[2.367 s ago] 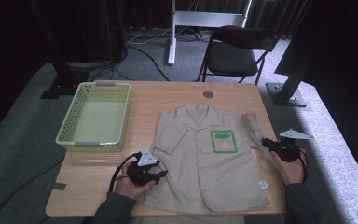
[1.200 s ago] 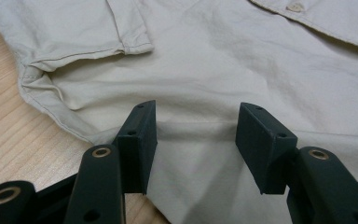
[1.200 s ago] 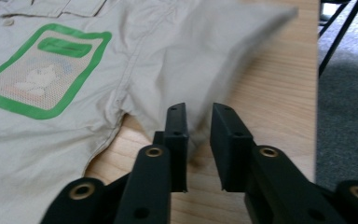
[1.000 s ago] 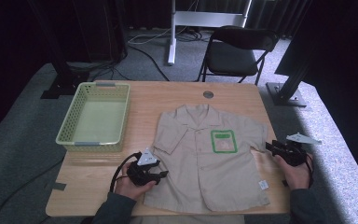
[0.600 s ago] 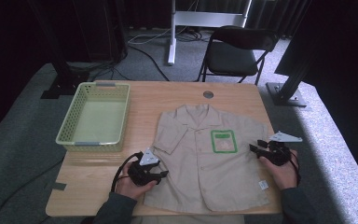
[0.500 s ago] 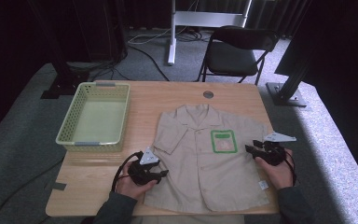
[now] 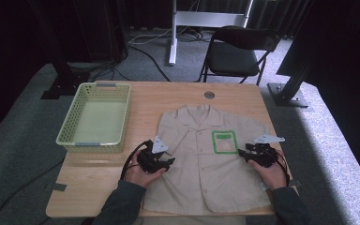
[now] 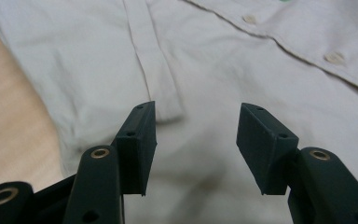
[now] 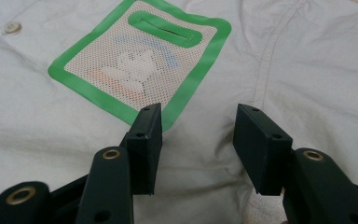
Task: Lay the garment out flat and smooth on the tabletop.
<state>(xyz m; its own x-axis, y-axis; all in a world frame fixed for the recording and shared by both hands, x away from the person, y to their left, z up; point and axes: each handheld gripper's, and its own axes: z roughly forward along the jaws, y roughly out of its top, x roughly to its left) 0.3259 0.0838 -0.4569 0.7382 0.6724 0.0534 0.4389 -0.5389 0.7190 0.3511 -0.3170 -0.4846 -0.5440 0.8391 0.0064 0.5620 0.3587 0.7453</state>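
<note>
Your beige shirt (image 7: pixel 201 159) lies flat, front up and buttoned, on the right half of the wooden table (image 7: pixel 93 178), collar toward the far edge and hem at the near edge. A green-bordered mesh pocket (image 9: pixel 140 74) sits on its chest, on your right side. Your right gripper (image 7: pixel 249 155) rests low over the cloth just beside that pocket, jaws spread with nothing between them; in the right gripper view one jaw tip overlaps the pocket's green border. Your left gripper (image 7: pixel 161 161) sits at the shirt's left side where the short sleeve meets the body, jaws likewise spread and empty, fabric beneath them. A pale green basket (image 7: pixel 70 126) stands well apart on the table's left part. A folding chair (image 7: pixel 236 49) stands beyond the table.
</note>
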